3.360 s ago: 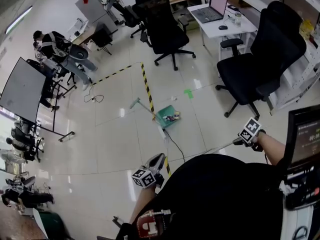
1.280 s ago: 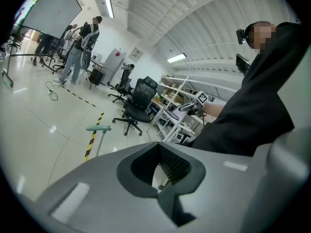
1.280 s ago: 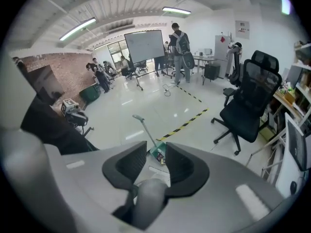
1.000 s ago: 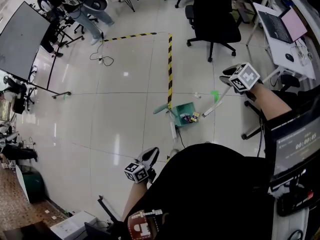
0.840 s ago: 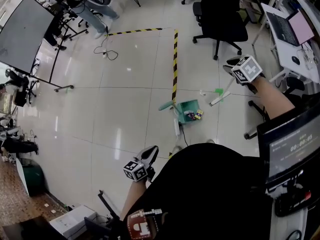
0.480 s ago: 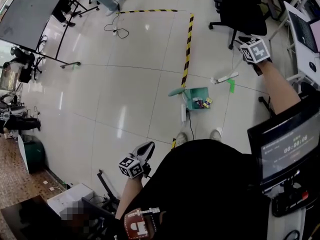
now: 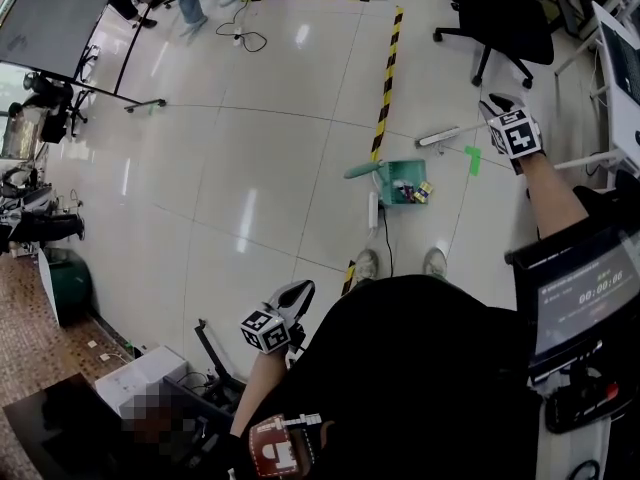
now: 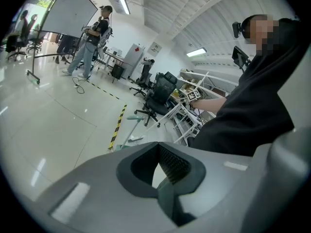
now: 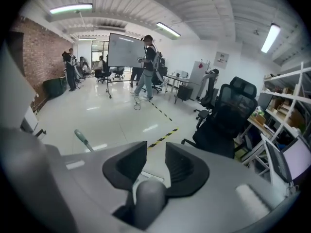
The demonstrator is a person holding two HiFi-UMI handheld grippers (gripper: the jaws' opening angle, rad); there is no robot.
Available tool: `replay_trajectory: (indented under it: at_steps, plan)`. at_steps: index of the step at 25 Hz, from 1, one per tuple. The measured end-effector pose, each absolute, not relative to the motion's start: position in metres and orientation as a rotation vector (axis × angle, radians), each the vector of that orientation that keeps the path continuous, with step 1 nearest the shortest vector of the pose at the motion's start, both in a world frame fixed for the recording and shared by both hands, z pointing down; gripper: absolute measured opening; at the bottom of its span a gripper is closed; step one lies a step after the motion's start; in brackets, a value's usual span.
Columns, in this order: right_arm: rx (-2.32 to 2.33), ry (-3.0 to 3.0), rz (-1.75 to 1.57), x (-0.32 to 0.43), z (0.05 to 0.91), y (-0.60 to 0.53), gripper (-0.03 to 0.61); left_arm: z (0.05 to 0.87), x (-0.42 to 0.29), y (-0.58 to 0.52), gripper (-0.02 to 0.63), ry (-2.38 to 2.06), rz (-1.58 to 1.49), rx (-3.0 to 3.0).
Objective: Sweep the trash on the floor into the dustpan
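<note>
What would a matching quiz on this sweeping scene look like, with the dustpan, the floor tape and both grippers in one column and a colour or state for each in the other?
Things:
1. dustpan
2. floor tape
3. left gripper
4. right gripper

Colour or state:
A. yellow and black stripes
B. jaws shut on the white broom handle
C. teal, with trash inside
D. jaws together, nothing between them

Pairs: 1-C, 2-A, 3-D, 4-B
</note>
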State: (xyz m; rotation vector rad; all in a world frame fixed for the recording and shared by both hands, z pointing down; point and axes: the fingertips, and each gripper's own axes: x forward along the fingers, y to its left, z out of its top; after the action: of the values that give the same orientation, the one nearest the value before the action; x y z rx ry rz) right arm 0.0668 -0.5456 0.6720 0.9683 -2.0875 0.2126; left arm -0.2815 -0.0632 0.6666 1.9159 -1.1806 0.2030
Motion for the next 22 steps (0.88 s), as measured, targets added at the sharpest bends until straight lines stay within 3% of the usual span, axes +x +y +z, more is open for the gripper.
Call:
replay_trajectory:
  at_steps: [8,22]
  plan:
    - [0.765,-1.976,0.271,0.091,0.722,-0.456,0.117,0.662,-0.266,-0.080,0.000,-1.132,0.207,1.959]
    - [0.878,-2.015,0.333,0.097,0.746,-0.463,0.143,0.670,-0.251,-0.073,0.000,-1.105,0.226,1.954]
